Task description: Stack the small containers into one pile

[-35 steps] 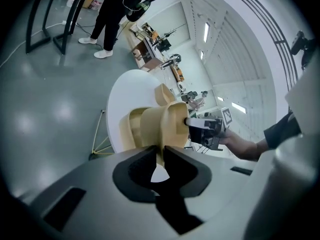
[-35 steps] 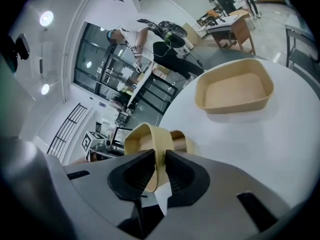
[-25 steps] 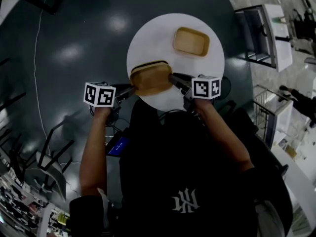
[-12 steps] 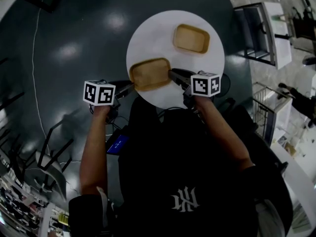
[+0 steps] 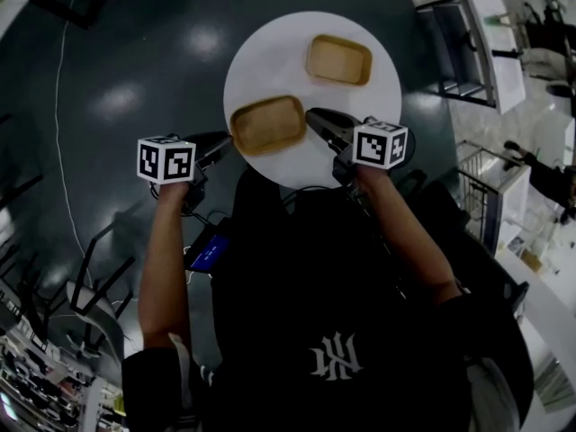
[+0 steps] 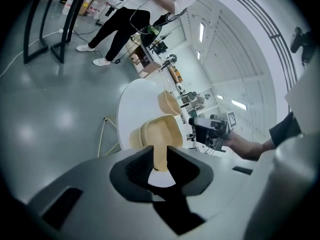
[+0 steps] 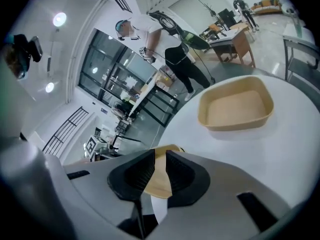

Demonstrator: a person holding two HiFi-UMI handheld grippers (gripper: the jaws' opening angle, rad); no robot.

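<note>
Jaws of my left gripper (image 6: 159, 159) and right gripper (image 7: 160, 166) each pinch short end of near tray (image 5: 268, 124) at desk (image 5: 270, 57) front. Far tray (image 5: 338, 59) lies ahead-right, nearer right gripper, long axes roughly parallel.

Round white table (image 5: 270, 61): near container (image 5: 268, 124), far container (image 5: 338, 59).

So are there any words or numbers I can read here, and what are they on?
No plain words anywhere.
White emblem on dark clothing: curly interlocked letters, unclear.
Left marker cube, right marker cube: square patterns, not writing.
Blue screen: too small to read.
Near container, far container: no print.
</note>
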